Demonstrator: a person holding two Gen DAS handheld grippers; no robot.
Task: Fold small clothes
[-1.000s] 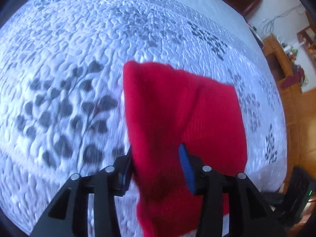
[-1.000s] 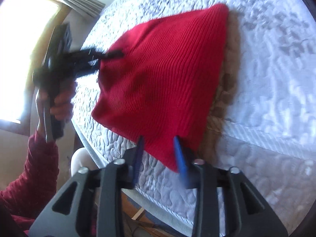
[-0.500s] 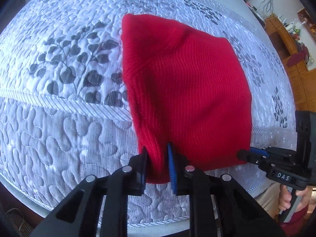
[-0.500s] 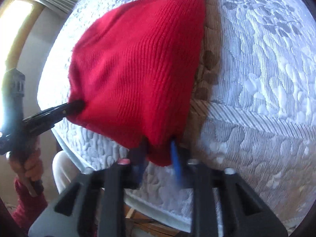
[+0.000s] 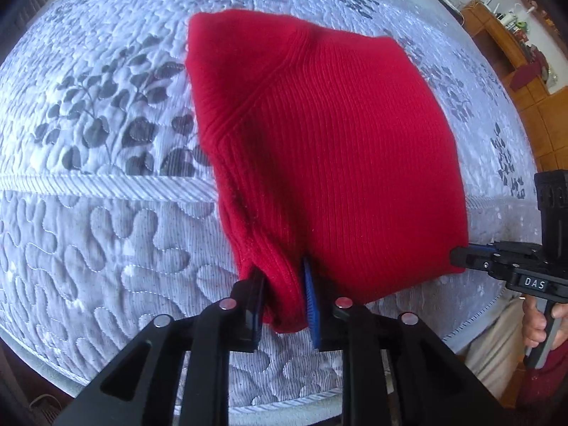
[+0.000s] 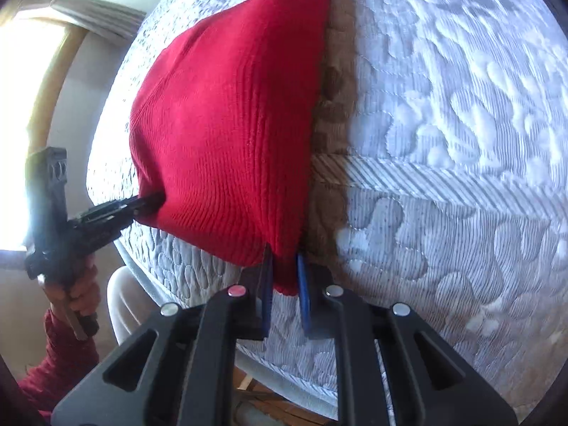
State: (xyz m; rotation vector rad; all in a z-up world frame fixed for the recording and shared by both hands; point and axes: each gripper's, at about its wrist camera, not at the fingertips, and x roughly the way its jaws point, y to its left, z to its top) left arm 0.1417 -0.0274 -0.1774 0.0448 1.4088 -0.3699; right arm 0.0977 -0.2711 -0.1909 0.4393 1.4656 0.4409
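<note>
The red knit [image 5: 340,163] lies flat on the quilted bed [image 5: 106,248], its near hem along the bed's front edge. Its long axis runs from that hem away toward twelve o'clock in both wrist views. The left gripper [image 5: 284,301] pinches the hem's left corner at six o'clock, though its jaws are easing open slightly around the cloth. The right gripper [image 6: 284,287] is clamped on the other corner, also at six o'clock. Seen from the left wrist, the right gripper sits at about four o'clock. Each hand is nearest its own corner, so the fold likely carries the hem toward twelve.
</note>
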